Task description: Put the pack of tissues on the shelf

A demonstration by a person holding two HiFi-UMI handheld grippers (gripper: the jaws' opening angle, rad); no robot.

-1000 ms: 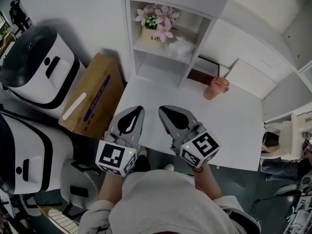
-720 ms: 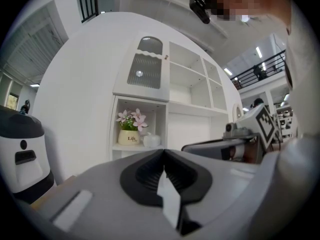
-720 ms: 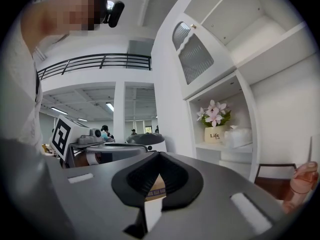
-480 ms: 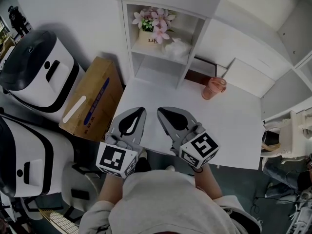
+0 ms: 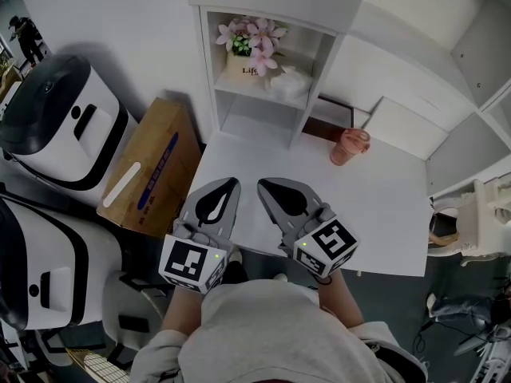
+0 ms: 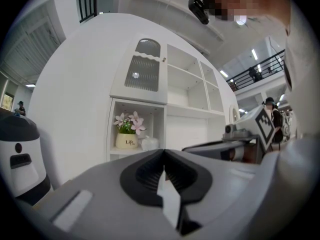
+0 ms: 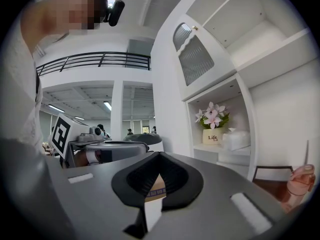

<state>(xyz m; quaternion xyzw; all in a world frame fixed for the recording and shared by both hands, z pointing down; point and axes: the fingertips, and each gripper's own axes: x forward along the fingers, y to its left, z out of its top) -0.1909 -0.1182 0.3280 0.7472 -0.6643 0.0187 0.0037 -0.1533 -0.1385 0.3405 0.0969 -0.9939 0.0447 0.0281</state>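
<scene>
The pack of tissues [image 5: 289, 82] is a white soft bundle lying on the upper shelf of the white shelf unit [image 5: 319, 70], to the right of a pot of pink flowers [image 5: 249, 48]. The left gripper view shows the pack [image 6: 149, 143] and so does the right gripper view [image 7: 236, 140]. My left gripper [image 5: 230, 184] and right gripper [image 5: 265, 185] hover side by side over the near edge of the white table [image 5: 375, 206], well short of the shelf. Both are shut with nothing between the jaws, as the left gripper [image 6: 164, 154] and the right gripper [image 7: 159, 156] show in their own views.
A pink cup [image 5: 350, 144] stands on the table to the right of the shelf unit. A cardboard box [image 5: 152, 166] leans at the table's left side, with two large white machines [image 5: 64, 118] beyond it. The lower shelf opening [image 5: 255, 114] holds nothing.
</scene>
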